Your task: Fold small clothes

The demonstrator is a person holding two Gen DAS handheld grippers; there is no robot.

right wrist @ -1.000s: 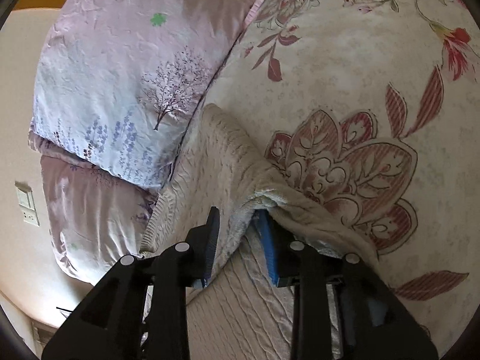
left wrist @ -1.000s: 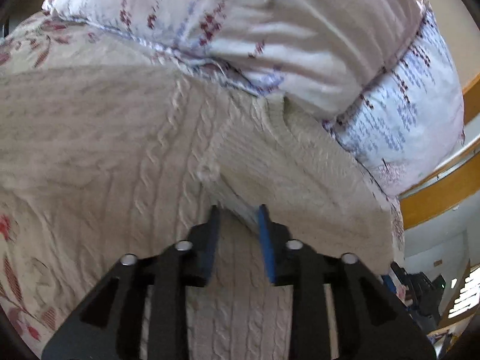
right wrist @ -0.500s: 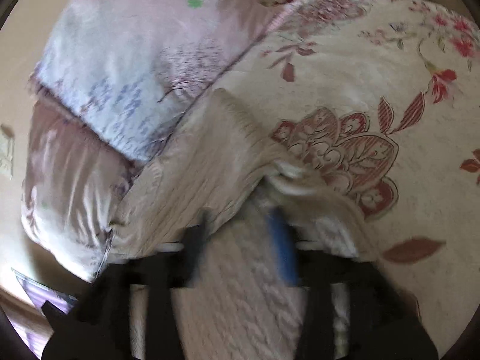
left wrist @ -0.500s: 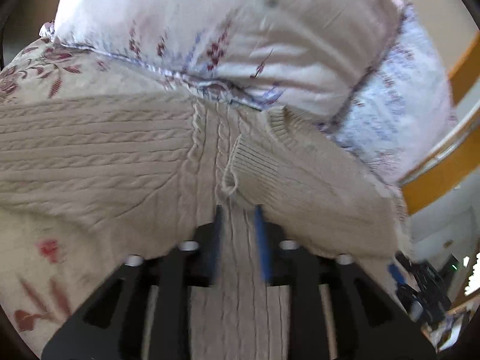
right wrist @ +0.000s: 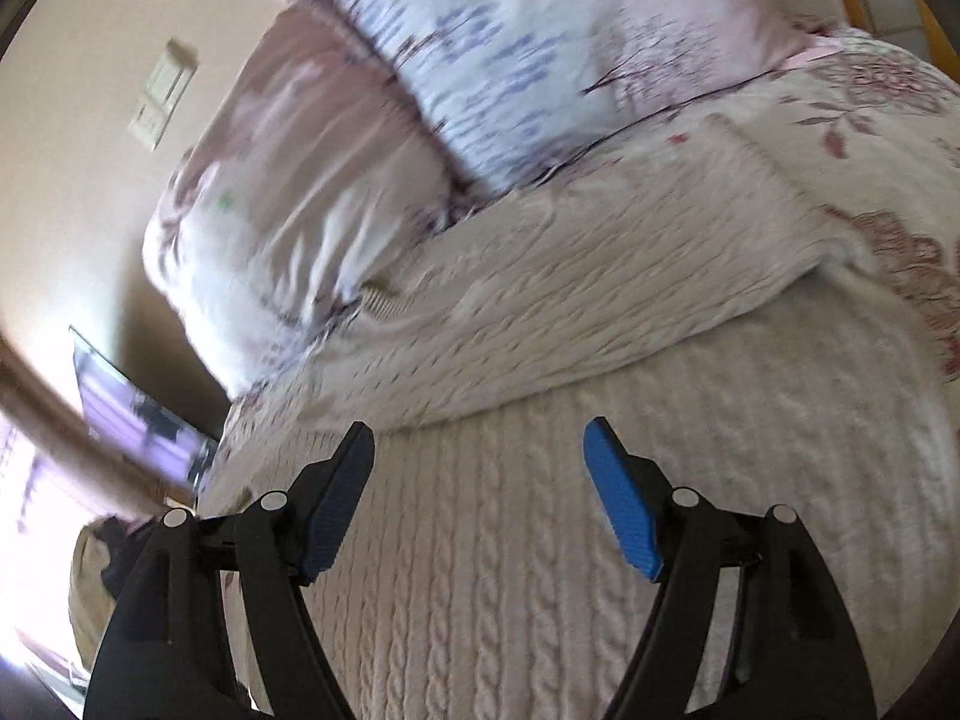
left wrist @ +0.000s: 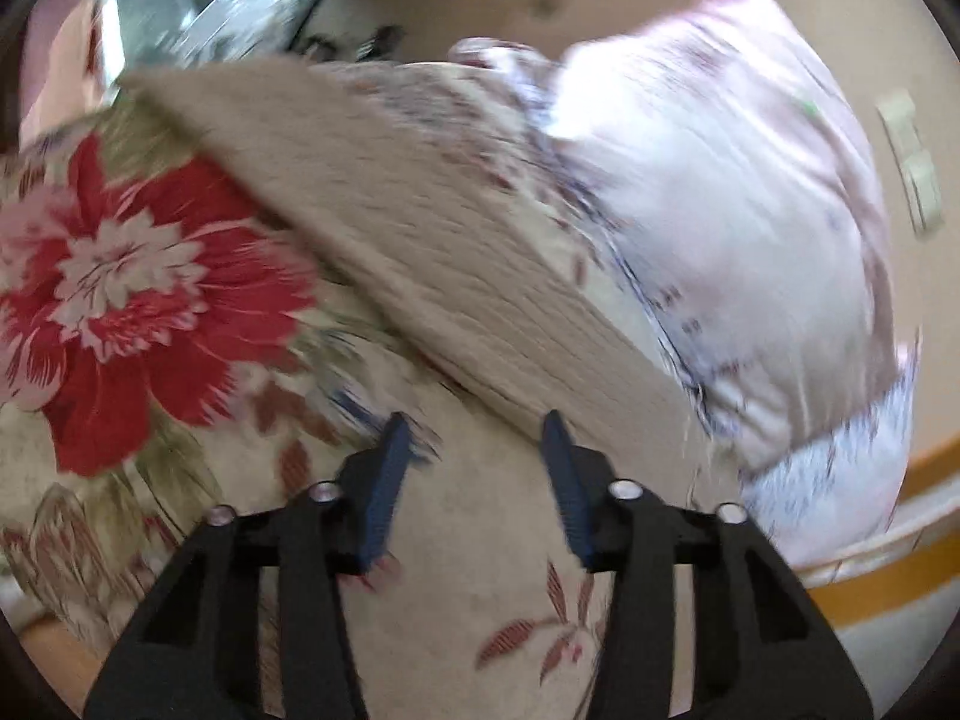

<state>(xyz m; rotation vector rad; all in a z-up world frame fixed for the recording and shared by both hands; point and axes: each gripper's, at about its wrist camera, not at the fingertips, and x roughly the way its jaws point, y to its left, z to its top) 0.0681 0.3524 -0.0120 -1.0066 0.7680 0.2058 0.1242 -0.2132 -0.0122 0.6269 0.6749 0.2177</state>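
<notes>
A cream cable-knit sweater (right wrist: 540, 540) lies on a floral bedspread, with one part folded over across its body (right wrist: 600, 276). My right gripper (right wrist: 480, 438) is open and empty just above the knit. In the left wrist view the sweater (left wrist: 432, 252) shows as a beige band running diagonally, blurred by motion. My left gripper (left wrist: 474, 426) is open and empty over the bedspread, just near of the sweater's edge.
The floral bedspread (left wrist: 150, 300) carries a large red flower at left. Two pale printed pillows (right wrist: 540, 60) lie against the wall beyond the sweater; they also show in the left wrist view (left wrist: 750, 210). A wall switch (right wrist: 162, 96) and a wooden bed frame (left wrist: 900, 570) are in view.
Both grippers held sweater fabric earlier and are now open and empty. The sweater's part now lies folded across the body. Both cameras have swung and pulled back, with motion blur.
</notes>
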